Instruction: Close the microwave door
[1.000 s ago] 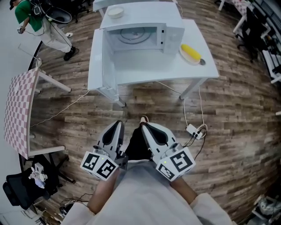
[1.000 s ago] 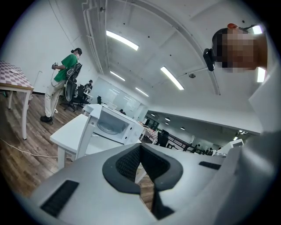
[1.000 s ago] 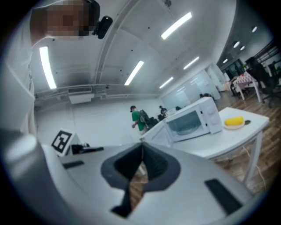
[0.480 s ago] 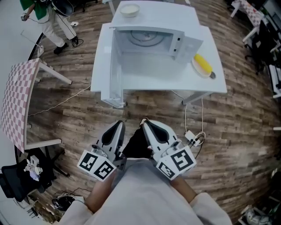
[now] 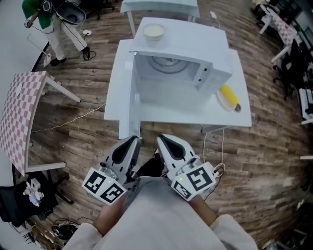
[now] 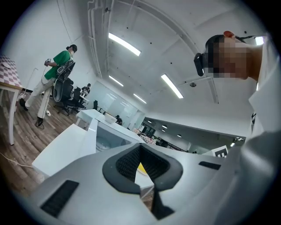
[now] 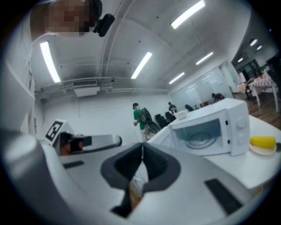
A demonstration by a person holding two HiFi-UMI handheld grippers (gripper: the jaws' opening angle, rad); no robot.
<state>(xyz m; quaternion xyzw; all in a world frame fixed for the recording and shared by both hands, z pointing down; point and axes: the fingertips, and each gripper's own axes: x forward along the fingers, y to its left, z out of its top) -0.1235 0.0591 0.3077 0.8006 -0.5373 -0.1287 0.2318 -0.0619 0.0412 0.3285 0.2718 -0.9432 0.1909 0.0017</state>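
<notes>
- The microwave (image 5: 176, 68) stood on a white table (image 5: 239, 114) at 12 o'clock from the person, with its door (image 5: 131, 97) wide open.
- The door hung from the oven's left edge and pointed toward 6 o'clock, its free end reaching past the table's near edge.
- The open cavity faced the person, and the glass turntable inside was in plain sight.
- The left gripper (image 5: 132, 140) was held low in front of the person's body, its jaws pressed together with nothing between them.
- It sat just short of the door's free end and did not touch it.
- The right gripper (image 5: 162, 140) was close beside it at 3 o'clock, jaws likewise pressed together and empty.
- Both grippers pointed toward 12 o'clock, apart from the table.
- The left gripper view showed that gripper (image 6: 140, 151) with its tips meeting and the microwave (image 6: 109, 138) beyond them.
- The right gripper view showed its gripper (image 7: 142, 151) closed too, with the microwave (image 7: 210, 129) up at 2 o'clock.
- A plate (image 5: 222, 101) carrying a piece of yellow food (image 5: 229, 95) lay on the table at 4 o'clock from the microwave.
- A bowl (image 5: 153, 32) sat at 12 o'clock, beyond the oven's opening.
- A checked table (image 5: 17, 117) stood on the wooden floor at 9 o'clock, and a person in green (image 5: 39, 12) stood at 10 o'clock.
</notes>
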